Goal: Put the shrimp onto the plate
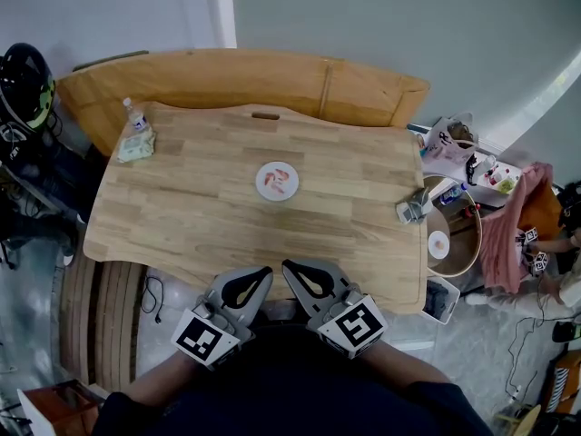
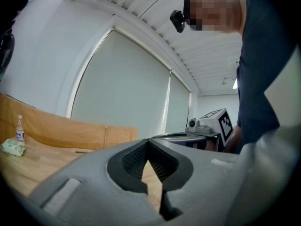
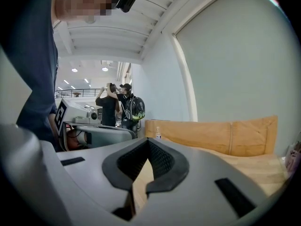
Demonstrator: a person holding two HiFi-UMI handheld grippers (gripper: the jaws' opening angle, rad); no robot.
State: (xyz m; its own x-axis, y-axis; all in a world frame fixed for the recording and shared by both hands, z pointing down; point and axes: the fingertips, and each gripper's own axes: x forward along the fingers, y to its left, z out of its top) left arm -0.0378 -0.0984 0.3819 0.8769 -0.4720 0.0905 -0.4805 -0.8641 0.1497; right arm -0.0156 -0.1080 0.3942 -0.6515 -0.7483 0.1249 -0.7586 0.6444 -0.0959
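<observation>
A small white round plate (image 1: 277, 181) lies in the middle of the wooden table (image 1: 200, 207), with the orange-pink shrimp (image 1: 275, 183) on it. Both grippers are held low at the table's near edge, well short of the plate. My left gripper (image 1: 266, 271) is shut, its jaw tips together and nothing between them. Close beside it, my right gripper (image 1: 287, 265) is also shut and empty. In the left gripper view the left gripper (image 2: 149, 141) shows closed tips; the right gripper view shows the same for the right gripper (image 3: 148, 141). Neither gripper view shows the plate.
A water bottle (image 1: 134, 114) and a pack of wipes (image 1: 136, 145) sit at the table's far left corner. A small metallic object (image 1: 413, 207) lies at the right edge. A wooden bench (image 1: 245, 80) stands behind the table, a round stool (image 1: 454, 234) and clutter to the right.
</observation>
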